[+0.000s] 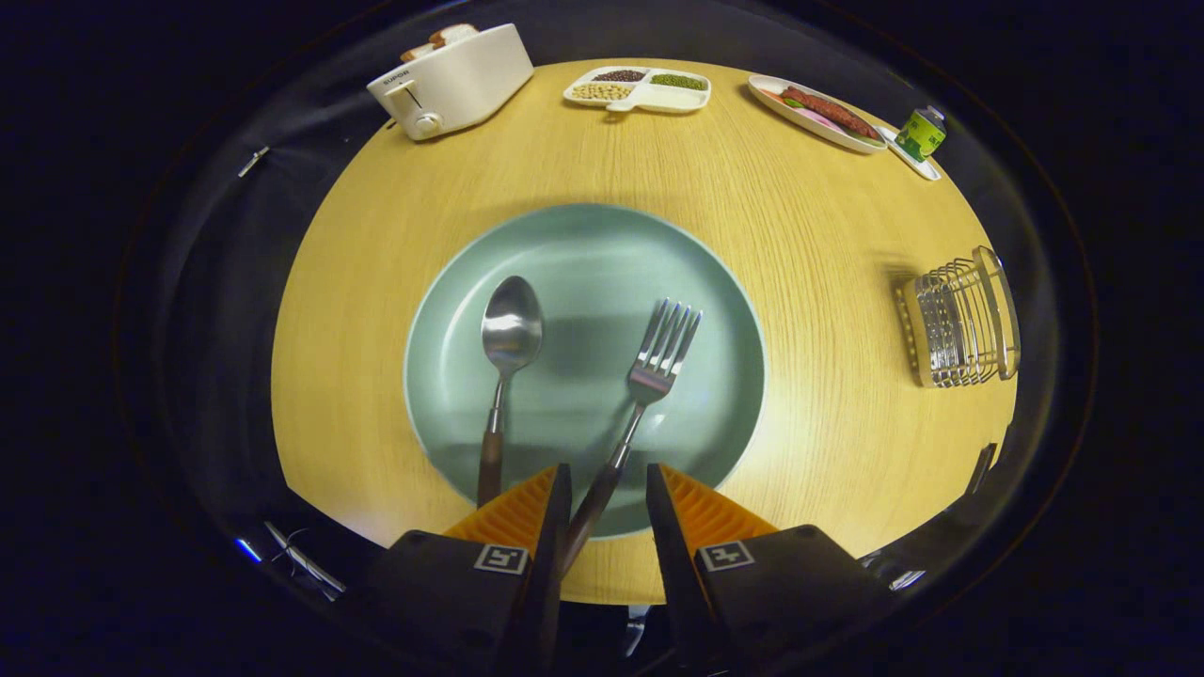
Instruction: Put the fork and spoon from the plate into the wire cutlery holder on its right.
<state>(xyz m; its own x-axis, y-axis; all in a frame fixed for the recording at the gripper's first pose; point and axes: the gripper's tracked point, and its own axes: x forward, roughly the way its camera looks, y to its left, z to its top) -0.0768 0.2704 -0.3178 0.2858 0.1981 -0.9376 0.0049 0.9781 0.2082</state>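
**Tabletop inventory, cutlery on plate**

- White two-slot toaster [451,83], bread slices in its slots, at the far left of the round light-wood tabletop [828,282].
- Steel spoon with dark handle [503,376]: lies on the left half of the round pale-green plate [583,254], bowl pointing away, handle reaching over the near rim.
- Gripper [609,498]: fingers parted, nothing clamped; the fork's handle runs into the gap between them, close to the left finger. Contact cannot be told.
- Steel fork with dark handle [649,376]: on the plate's right half, tines angled away to the right.
- White divided dish of beans and grains [640,89], far centre.
- White oval dish of sausage [816,113], far right; small green can [920,133] just beside it.
- Wire cutlery holder [959,329]: on the tabletop right of the plate, well apart from it.
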